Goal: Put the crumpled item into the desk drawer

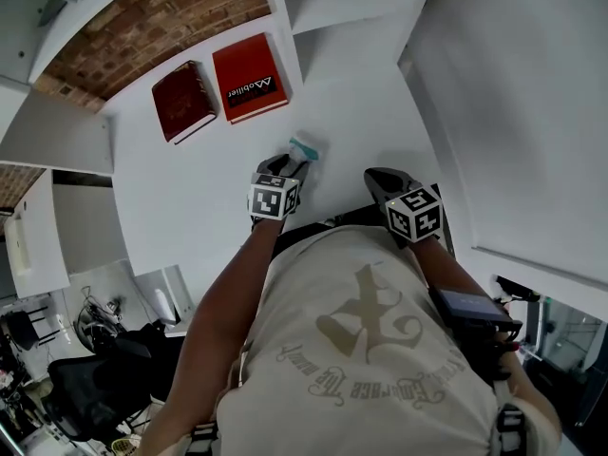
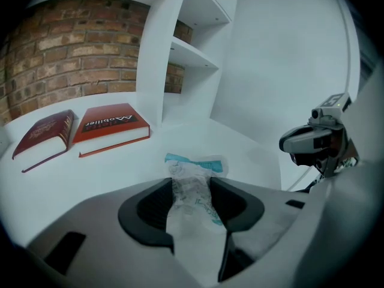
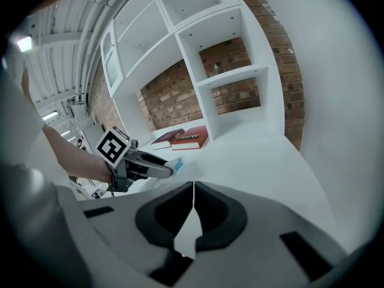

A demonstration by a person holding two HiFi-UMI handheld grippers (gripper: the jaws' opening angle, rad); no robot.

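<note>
The crumpled item [image 1: 306,147] is a clear wrapper with teal print, lying on the white desk [image 1: 351,103]. My left gripper [image 1: 288,166] is down at its near end. In the left gripper view the wrapper [image 2: 193,191] fills the gap between the two dark pads [image 2: 157,204] and touches both, so the left gripper [image 2: 191,182] is shut on it. In the right gripper view the wrapper [image 3: 173,165] sticks out of the left gripper's tips. My right gripper [image 1: 382,179] hovers to the right, shut [image 3: 193,188] and holding nothing. No drawer is in sight.
Two books lie at the back of the desk, a red one [image 1: 249,77] and a dark red one [image 1: 184,100], against a brick wall. White shelf compartments [image 2: 186,47] rise to the right of them. An office chair [image 1: 95,378] stands at the lower left.
</note>
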